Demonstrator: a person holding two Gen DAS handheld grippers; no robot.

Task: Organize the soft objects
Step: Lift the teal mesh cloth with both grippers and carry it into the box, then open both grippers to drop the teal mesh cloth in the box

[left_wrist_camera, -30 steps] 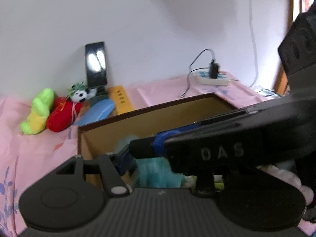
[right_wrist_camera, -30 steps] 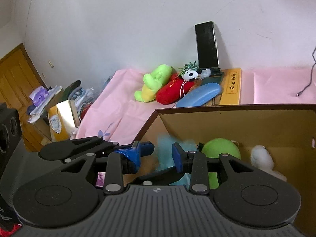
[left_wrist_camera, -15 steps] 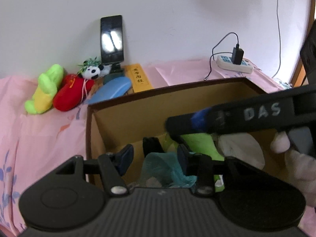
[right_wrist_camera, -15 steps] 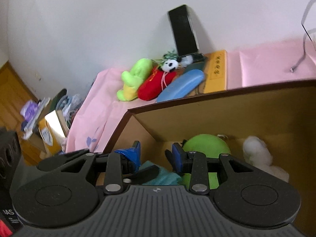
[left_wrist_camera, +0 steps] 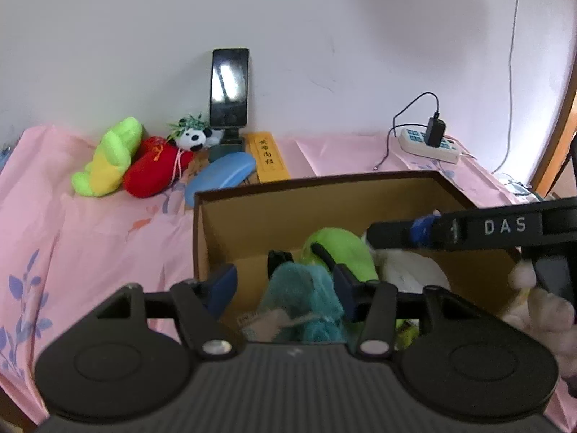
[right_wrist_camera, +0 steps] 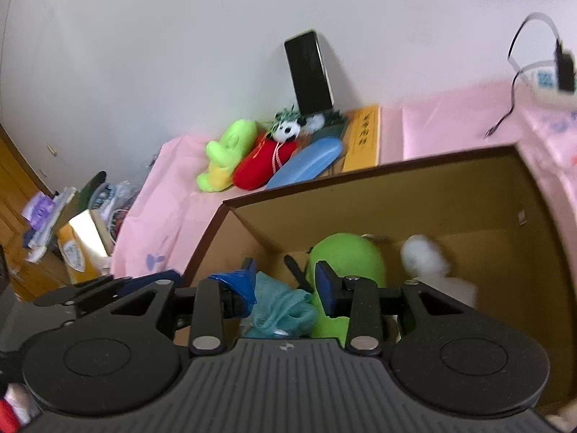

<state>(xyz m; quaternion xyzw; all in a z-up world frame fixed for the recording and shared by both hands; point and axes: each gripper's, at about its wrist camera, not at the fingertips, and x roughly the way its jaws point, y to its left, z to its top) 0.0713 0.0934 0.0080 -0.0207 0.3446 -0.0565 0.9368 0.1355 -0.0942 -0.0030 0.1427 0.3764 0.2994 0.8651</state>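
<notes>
An open cardboard box (left_wrist_camera: 252,223) holds a teal plush (left_wrist_camera: 303,296), a green plush (left_wrist_camera: 339,245) and a white plush (left_wrist_camera: 407,270). My left gripper (left_wrist_camera: 283,290) hangs over the box's near left corner. Its jaws are opening; the teal plush lies between and below them, clear of the left pad. In the right wrist view my right gripper (right_wrist_camera: 285,285) stands open over the same teal plush (right_wrist_camera: 281,303), beside the green plush (right_wrist_camera: 346,256). A lime-yellow plush (left_wrist_camera: 108,158), a red plush (left_wrist_camera: 155,169) and a small panda (left_wrist_camera: 191,139) lie outside on the pink cloth.
Behind the box are a blue case (left_wrist_camera: 220,175), a yellow box (left_wrist_camera: 267,158), a phone on a stand (left_wrist_camera: 229,88) and a power strip (left_wrist_camera: 429,144) with a cable. A gloved hand (left_wrist_camera: 541,306) holds the right gripper's handle. Clutter and a wooden door (right_wrist_camera: 14,187) stand left of the table.
The left gripper's jaws have spread wider around the teal plush, which now rests in the box. The right gripper has drawn away to the right in the left wrist view.
</notes>
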